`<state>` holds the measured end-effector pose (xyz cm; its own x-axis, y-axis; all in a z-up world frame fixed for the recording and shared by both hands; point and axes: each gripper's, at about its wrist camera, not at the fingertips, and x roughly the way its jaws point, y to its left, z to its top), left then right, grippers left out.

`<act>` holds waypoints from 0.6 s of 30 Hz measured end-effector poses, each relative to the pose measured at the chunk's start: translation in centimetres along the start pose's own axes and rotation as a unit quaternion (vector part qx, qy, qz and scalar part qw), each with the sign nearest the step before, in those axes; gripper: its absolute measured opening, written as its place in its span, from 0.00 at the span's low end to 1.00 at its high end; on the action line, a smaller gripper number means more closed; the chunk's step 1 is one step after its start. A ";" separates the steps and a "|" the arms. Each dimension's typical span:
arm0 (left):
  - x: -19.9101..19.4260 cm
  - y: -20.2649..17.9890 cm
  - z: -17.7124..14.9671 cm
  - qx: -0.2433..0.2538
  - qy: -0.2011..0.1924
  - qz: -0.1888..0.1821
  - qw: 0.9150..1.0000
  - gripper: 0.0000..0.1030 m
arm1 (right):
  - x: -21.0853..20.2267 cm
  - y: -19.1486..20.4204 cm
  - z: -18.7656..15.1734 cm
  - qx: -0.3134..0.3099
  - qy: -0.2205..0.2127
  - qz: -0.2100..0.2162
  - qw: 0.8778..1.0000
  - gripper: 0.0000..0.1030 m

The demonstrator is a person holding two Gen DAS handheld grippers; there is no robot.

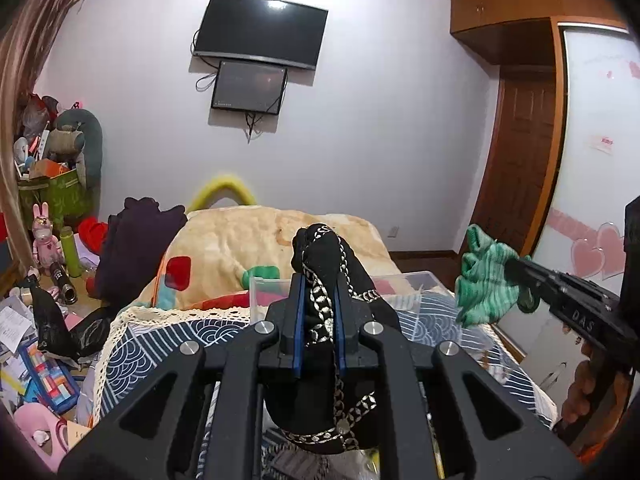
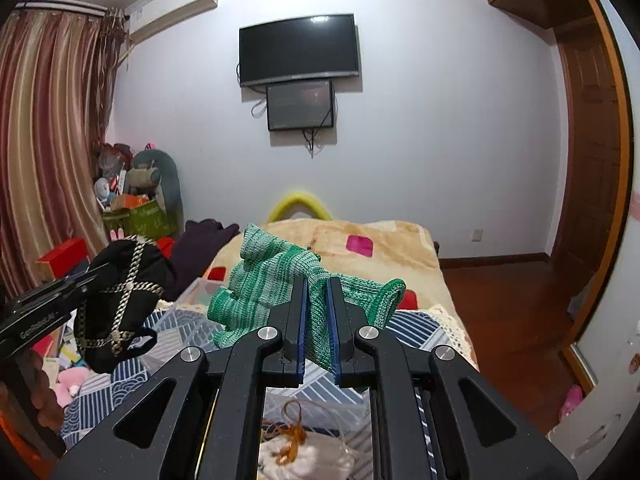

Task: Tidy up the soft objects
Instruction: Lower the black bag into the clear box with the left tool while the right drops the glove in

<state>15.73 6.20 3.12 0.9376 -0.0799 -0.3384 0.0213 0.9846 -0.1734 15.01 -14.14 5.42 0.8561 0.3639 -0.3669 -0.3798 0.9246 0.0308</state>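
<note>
A bed (image 2: 400, 248) fills the middle of the room, covered with a cream blanket with coloured patches and, nearer the cameras, a blue wave-patterned quilt (image 1: 224, 332) edged in lace. On the far wall hangs a dark television (image 2: 298, 48) with a smaller screen (image 2: 301, 106) mounted just beneath it. A clear plastic bin (image 1: 416, 284) rests on the quilt near the middle of the bed.

The left tool (image 1: 318, 280) is held raised over the bed, its blue-padded jaws pinching a black garment with silver chain trim (image 1: 326, 256), which bunches above the jaws and hangs down below them. In the right wrist view the same tool's side carries white lettering that starts "Gen"; the rest is too blurred to read.

The right tool (image 2: 317, 284) pinches a green striped knit piece (image 2: 276, 280) between its own blue pads, also lifted above the quilt; the knit spills out to both sides of the jaws. From the left wrist view, this tool's body shows the raised letters "DAS".

The two soft items hang well apart.
</note>
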 end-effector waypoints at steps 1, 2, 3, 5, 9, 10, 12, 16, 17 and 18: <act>0.6 -0.1 0.0 0.002 0.003 0.005 1.000 0.11 | 0.4 0.0 -0.2 -0.002 0.005 0.000 1.000 0.08; 1.3 -0.1 0.0 0.004 0.006 0.011 1.000 0.11 | 1.1 0.0 -0.4 -0.005 0.014 0.000 1.000 0.08; 1.9 -0.1 0.0 0.005 0.009 0.013 1.000 0.11 | 1.5 0.1 -0.6 -0.006 0.021 0.001 1.000 0.08; 3.1 0.0 -0.1 0.010 0.016 0.022 1.000 0.11 | 2.6 0.0 -1.0 -0.008 0.040 0.009 0.999 0.08; 5.7 -0.1 -0.4 0.021 0.040 0.042 0.998 0.11 | 4.6 0.2 -1.7 -0.025 0.079 0.013 0.996 0.08; 6.3 -0.2 -0.5 0.023 0.046 0.045 0.998 0.11 | 5.1 0.1 -1.8 -0.029 0.089 0.012 0.996 0.08; 7.4 -0.1 -0.9 0.026 0.063 0.051 0.996 0.11 | 5.8 0.3 -2.1 -0.038 0.107 0.015 0.993 0.08; 9.2 -0.3 -2.1 0.040 0.103 0.057 0.992 0.11 | 6.6 0.5 -2.7 -0.053 0.135 0.019 0.989 0.08; 9.5 -0.3 -2.2 0.042 0.108 0.058 0.992 0.11 | 6.8 0.5 -2.6 -0.055 0.142 0.021 0.988 0.08; 9.8 -0.3 -2.4 0.045 0.116 0.059 0.991 0.11 | 7.0 0.5 -2.6 -0.057 0.148 0.022 0.987 0.08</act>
<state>24.08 4.78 -2.33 0.8312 0.0140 -0.5559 -0.0435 0.9983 -0.0399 19.89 -11.41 0.46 0.7044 0.3391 -0.6235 -0.4658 0.8837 -0.0457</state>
